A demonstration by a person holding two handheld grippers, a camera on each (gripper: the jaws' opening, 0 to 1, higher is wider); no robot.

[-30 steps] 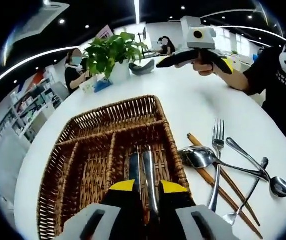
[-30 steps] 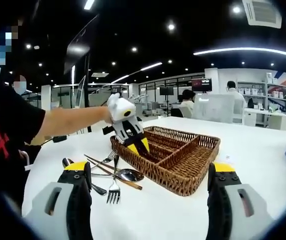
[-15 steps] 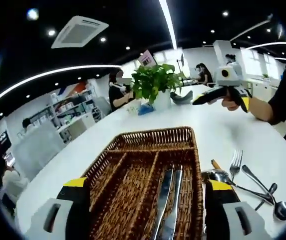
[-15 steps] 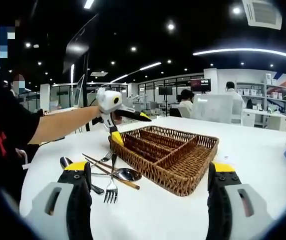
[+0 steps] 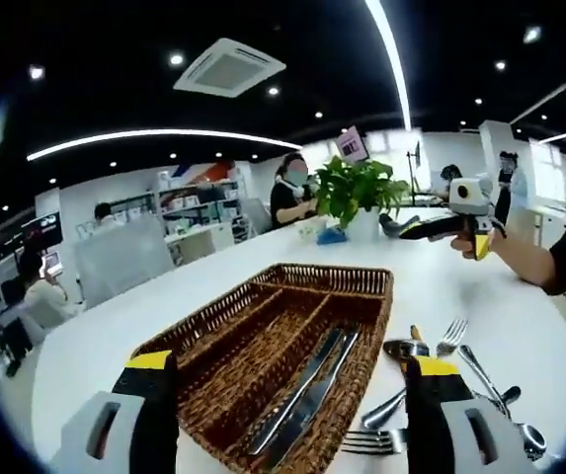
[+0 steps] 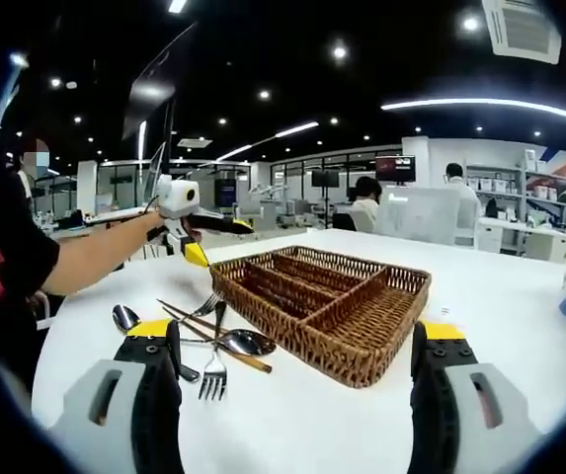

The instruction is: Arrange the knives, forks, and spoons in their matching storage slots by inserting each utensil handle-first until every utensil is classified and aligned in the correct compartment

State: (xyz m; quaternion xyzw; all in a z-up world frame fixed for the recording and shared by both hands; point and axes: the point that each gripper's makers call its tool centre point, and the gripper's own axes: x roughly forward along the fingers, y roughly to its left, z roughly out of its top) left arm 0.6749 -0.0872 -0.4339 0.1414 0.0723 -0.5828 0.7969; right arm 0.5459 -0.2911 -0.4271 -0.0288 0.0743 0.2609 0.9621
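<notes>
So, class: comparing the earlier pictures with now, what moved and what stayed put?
The left gripper let go of the knives, opened and drew back from the wicker tray. The knives stay in their slot; the loose cutlery and the open right gripper are unchanged.

Knife handles (image 5: 268,449) cut off behind basket (image 5: 225,318) near wall; loose cutlery pile (image 6: 199,341) tangled, count perhaps unclear.

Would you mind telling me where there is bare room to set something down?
The white table is bare between the wicker basket and the potted plant, and in front of the basket. The basket's far compartments are empty; one holds two knives. It is crowded beside the basket, where forks, spoons and chopsticks lie piled.
</notes>
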